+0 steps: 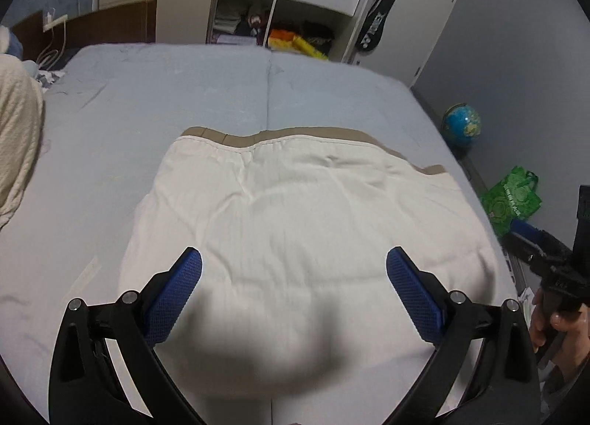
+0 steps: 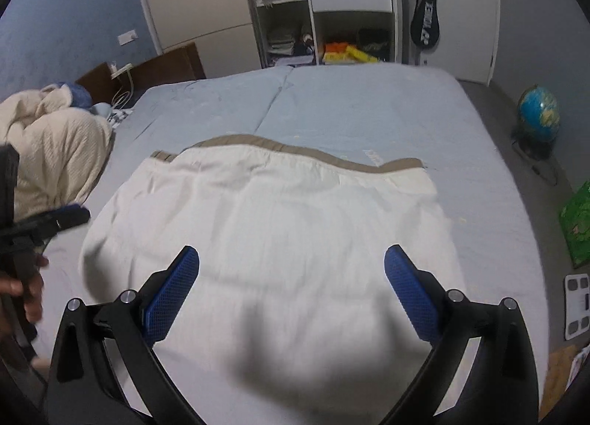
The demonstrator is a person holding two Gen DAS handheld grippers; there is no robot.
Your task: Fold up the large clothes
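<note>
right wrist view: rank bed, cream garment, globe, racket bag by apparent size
1. bed, fills most of the frame.
2. cream garment, spread flat on it.
3/4. racket bag and globe: they look alike in area. The bag hangs farther back, so no ranking between them.

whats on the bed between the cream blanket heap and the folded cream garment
Only bare blue sheet lies between the blanket heap and the folded garment; the right wrist view shows it best.
</note>
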